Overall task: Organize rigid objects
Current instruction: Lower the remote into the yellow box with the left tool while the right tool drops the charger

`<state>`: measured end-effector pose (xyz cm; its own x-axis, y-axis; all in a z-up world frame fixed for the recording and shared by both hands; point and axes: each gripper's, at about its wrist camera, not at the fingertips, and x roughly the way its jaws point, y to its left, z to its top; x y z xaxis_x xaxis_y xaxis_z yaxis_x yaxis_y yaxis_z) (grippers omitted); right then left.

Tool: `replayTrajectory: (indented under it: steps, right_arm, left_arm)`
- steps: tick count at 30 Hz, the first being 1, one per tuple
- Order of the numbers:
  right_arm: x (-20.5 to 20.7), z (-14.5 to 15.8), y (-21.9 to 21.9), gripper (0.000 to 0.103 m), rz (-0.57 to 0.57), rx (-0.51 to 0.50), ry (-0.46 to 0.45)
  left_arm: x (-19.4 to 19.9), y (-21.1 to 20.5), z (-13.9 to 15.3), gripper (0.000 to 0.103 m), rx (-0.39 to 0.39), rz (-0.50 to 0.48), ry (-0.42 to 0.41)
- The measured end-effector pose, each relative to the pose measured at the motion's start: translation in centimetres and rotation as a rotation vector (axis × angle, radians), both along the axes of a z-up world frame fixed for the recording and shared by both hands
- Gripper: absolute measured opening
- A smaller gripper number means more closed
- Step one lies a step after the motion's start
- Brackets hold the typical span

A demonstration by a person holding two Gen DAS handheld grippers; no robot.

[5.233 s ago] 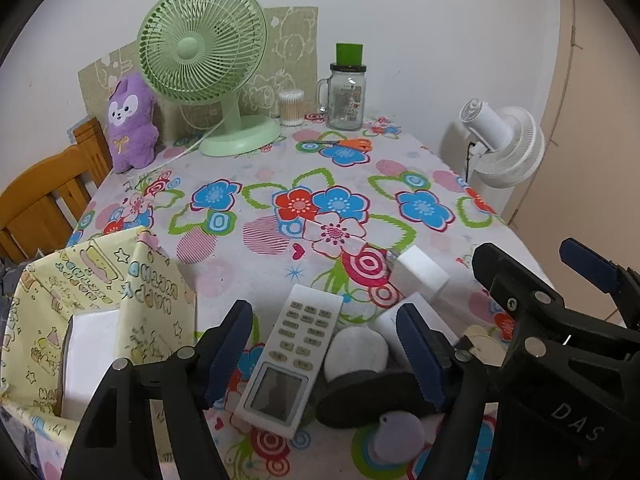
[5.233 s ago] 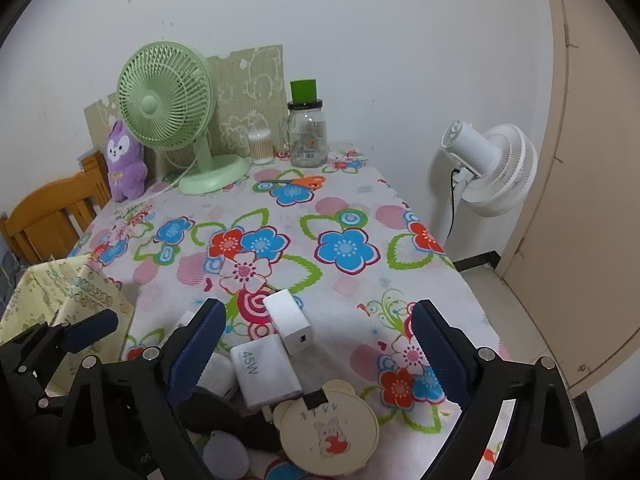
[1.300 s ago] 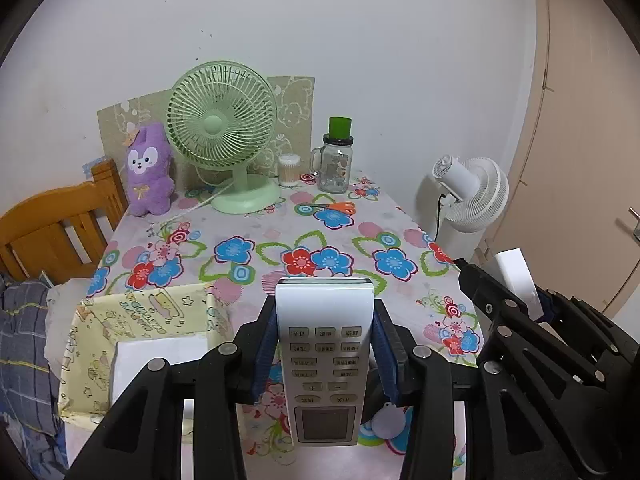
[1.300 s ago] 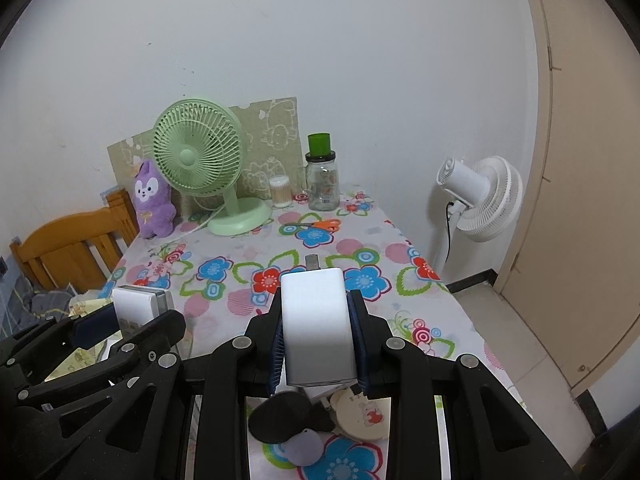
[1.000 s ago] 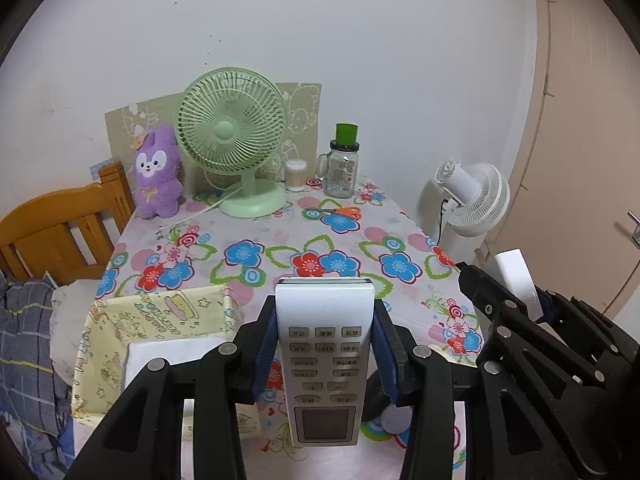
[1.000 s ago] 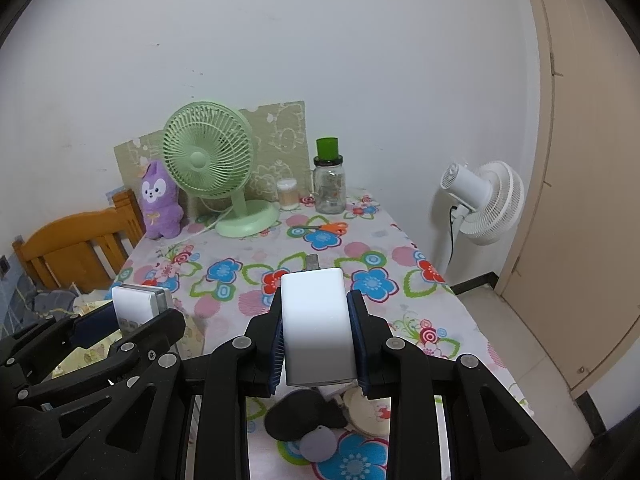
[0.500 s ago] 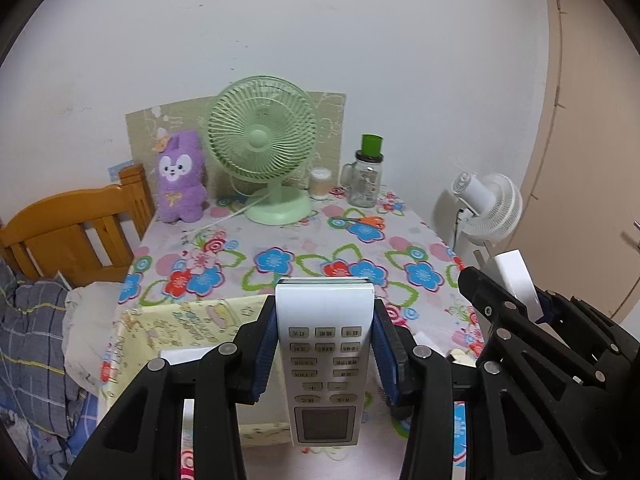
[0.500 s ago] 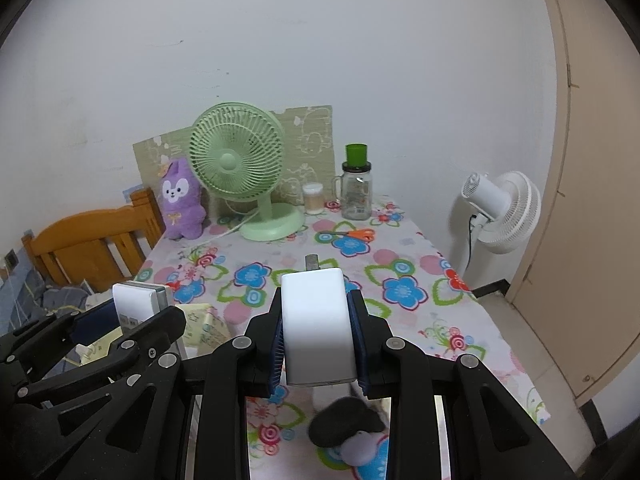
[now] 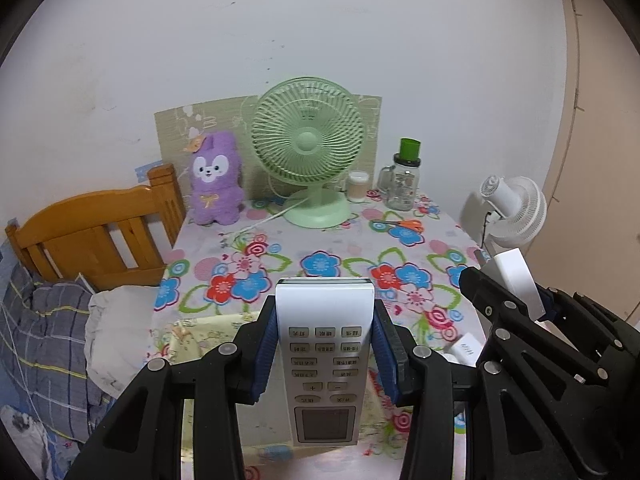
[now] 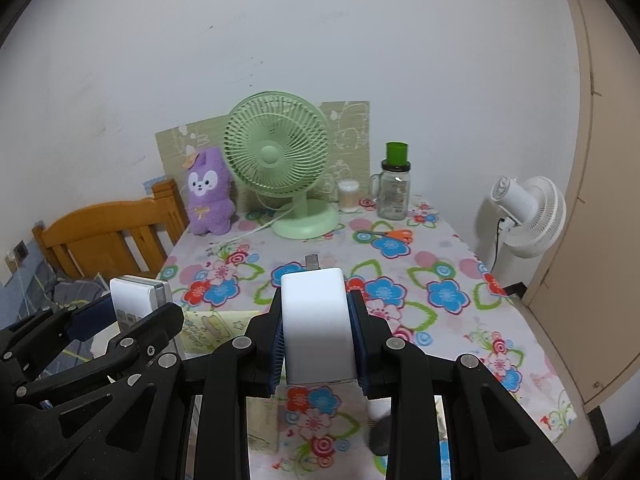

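The left hand-held gripper (image 9: 325,354) clamped a white remote control (image 9: 325,354) above the yellow fabric bin (image 9: 208,340); the right hand-held gripper (image 10: 318,334) gripped a white charger block (image 10: 316,328) over the flowered surface (image 10: 400,264).

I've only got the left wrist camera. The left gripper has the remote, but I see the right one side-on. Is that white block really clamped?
Observer: Yes. In the right wrist view the right gripper has its jaws pressed against both sides of the white charger.
Operator: Which way does its plug end face?
Observer: A grey metal prong sticks out of its far end, towards the green fan.
Operator: Anything on the table beneath it?
Observer: A dark rounded object lies on the floral tablecloth below that gripper. I cannot tell what it is.
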<state>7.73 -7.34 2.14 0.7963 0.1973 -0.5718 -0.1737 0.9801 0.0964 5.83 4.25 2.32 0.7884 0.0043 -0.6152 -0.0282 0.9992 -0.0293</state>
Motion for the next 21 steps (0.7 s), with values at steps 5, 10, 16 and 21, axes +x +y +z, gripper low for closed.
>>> replayTrajectory:
  steps: [5,10,16,21]
  right_arm:
    - [0.4,-0.5,2.3,0.031,0.029,-0.005,0.016]
    - [0.7,-1.5,4.4,0.031,0.054,-0.009,0.044]
    - [1.1,-3.0,6.2,0.031,0.077,-0.015,0.084]
    - [1.6,-4.3,7.3,0.031,0.087,-0.021,0.118]
  left_arm:
    - [0.0,2.1,-0.7,0.045,-0.007,0.023,0.015]
    - [0.0,4.0,-1.7,0.045,-0.006,0.048,0.041]
    - [0.3,5.4,-3.2,0.045,-0.003,0.064,0.080]
    - [0.6,6.2,-4.5,0.045,-0.003,0.070,0.108]
